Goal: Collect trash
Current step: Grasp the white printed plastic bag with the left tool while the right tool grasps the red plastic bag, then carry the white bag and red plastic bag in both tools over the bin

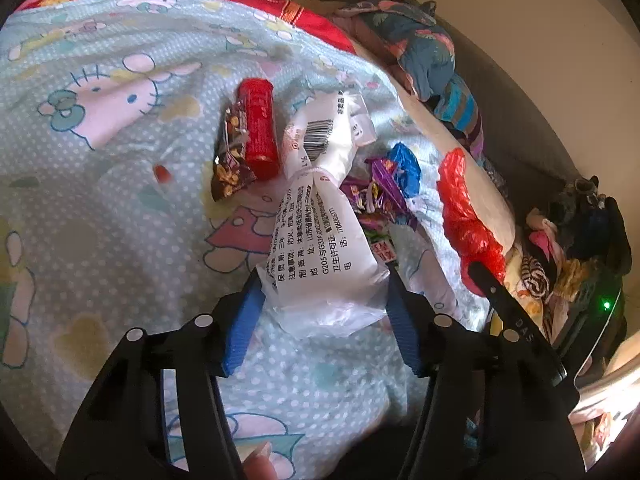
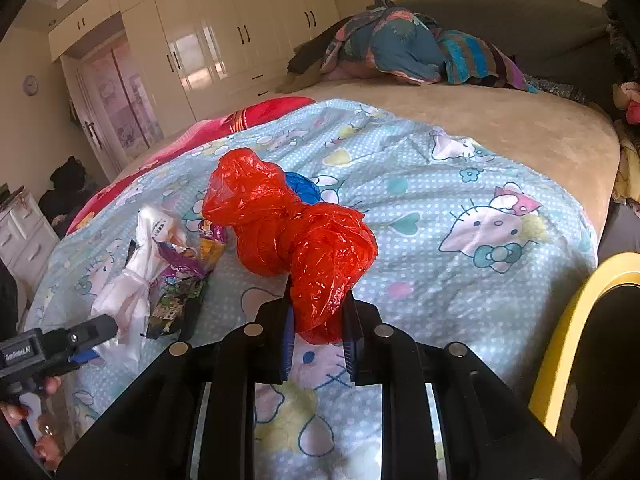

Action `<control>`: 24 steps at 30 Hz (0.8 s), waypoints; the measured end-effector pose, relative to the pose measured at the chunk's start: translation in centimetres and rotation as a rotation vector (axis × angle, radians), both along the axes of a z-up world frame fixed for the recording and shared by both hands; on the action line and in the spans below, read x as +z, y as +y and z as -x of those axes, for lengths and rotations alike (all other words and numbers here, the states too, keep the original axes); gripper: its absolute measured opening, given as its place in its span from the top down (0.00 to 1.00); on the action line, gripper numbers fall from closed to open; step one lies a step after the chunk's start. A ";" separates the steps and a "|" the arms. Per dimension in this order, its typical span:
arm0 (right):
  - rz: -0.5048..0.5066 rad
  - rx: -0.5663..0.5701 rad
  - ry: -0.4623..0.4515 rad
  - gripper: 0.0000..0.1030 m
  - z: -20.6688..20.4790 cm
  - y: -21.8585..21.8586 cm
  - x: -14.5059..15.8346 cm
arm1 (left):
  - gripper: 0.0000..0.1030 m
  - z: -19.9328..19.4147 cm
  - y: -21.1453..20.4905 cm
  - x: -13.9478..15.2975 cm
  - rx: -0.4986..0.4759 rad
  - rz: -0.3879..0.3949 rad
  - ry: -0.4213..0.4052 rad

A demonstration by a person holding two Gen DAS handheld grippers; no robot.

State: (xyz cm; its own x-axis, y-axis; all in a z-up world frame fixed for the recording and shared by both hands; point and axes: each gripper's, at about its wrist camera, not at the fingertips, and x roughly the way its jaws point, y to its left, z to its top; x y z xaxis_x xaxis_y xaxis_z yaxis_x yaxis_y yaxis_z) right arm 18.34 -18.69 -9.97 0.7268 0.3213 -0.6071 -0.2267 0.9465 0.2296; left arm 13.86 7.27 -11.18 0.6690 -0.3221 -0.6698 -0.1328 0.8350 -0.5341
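Right gripper (image 2: 318, 330) clenched on the red plastic bag (image 2: 296, 232), lying on the bed (image 2: 500, 128). Left gripper (image 1: 324, 304) spread wide around the white wrapper's (image 1: 320, 232) near end, just left of that bag, long axis running straight away from the jaws.

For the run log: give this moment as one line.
left gripper: open around white wrapper | right gripper: shut on red bag

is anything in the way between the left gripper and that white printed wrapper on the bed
Nothing visible. The left gripper has its blue fingers on either side of the white wrapper, whose near end lies between them on the quilt. The red tube and purple wrappers lie beyond.
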 end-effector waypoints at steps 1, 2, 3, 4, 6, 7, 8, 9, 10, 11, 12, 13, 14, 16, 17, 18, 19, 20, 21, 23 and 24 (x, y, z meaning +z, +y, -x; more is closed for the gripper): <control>-0.002 -0.002 -0.003 0.82 0.1 -0.1 0.1 | 0.54 0.1 0.1 0.2 0.003 -0.002 -0.007; -0.003 -0.003 -0.005 0.82 0.1 -0.2 0.2 | 0.54 0.1 0.2 0.5 0.006 -0.004 -0.015; -0.003 -0.005 -0.009 0.82 0.3 -0.3 0.3 | 0.55 0.2 0.2 0.7 0.008 -0.005 -0.024; -0.004 -0.007 -0.012 0.82 0.5 -0.4 0.4 | 0.56 0.4 0.4 1.2 0.012 -0.006 -0.039; -0.006 -0.006 -0.015 0.82 0.9 -0.5 0.7 | 0.56 0.5 0.6 1.8 0.016 -0.006 -0.057; -0.006 -0.005 -0.017 0.82 1.1 -0.6 0.8 | 0.56 0.6 0.8 2.2 0.020 -0.008 -0.069; -0.006 -0.004 -0.021 0.82 1.3 -0.6 0.9 | 0.56 0.8 0.9 2.5 0.024 -0.011 -0.078; -0.006 -0.002 -0.023 0.82 1.5 -0.6 1.0 | 0.56 0.9 1.0 2.9 0.028 -0.013 -0.087; -0.006 0.000 -0.025 0.82 1.6 -0.6 1.2 | 0.57 1.0 1.2 3.3 0.032 -0.013 -0.099; -0.005 0.002 -0.028 0.82 1.9 -0.7 1.3 | 0.57 1.1 1.2 3.6 0.034 -0.014 -0.107; -0.005 0.005 -0.031 0.82 2.0 -0.7 1.5 | 0.57 1.1 1.2 3.9 0.036 -0.017 -0.115; -0.006 0.008 -0.033 0.82 2.2 -0.7 1.6 | 0.57 1.2 1.3 4.3 0.038 -0.019 -0.125; -0.007 0.011 -0.034 0.82 2.5 -0.7 1.8 | 0.57 1.3 1.3 4.6 0.039 -0.020 -0.135; -0.012 0.015 -0.038 0.82 2.8 -0.7 2.1 | 0.57 1.3 1.2 5.1 0.039 -0.023 -0.147; -0.014 0.020 -0.042 0.82 3.1 -0.7 2.3 | 0.57 1.3 1.0 5.5 0.038 -0.023 -0.155; -0.015 0.024 -0.046 0.82 3.3 -0.6 2.5 | 0.57 1.4 1.0 5.8 0.036 -0.024 -0.162; -0.017 0.028 -0.050 0.82 3.4 -0.7 2.7 | 0.57 1.4 0.9 6.0 0.035 -0.026 -0.167; -0.018 0.030 -0.052 0.82 3.5 -0.6 2.9 | 0.57 1.5 0.8 6.3 0.032 -0.028 -0.176; -0.021 0.035 -0.055 0.82 3.7 -0.6 3.2 | 0.57 1.6 0.7 6.4 0.030 -0.030 -0.181; -0.024 0.040 -0.064 0.82 4.3 -0.6 3.6 | 0.57 1.8 0.6 6.7 0.022 -0.029 -0.195; -0.026 0.044 -0.066 0.82 4.5 -0.5 3.8 | 0.57 1.9 0.5 6.9 0.021 -0.030 -0.200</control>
State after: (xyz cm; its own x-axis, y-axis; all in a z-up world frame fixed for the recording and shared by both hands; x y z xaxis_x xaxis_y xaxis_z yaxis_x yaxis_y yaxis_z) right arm 13.88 -19.23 -6.17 0.7500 0.3685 -0.5492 -0.2834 0.9294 0.2366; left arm 11.95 7.79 -4.24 0.7958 -0.2887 -0.5323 -0.0440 0.8492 -0.5263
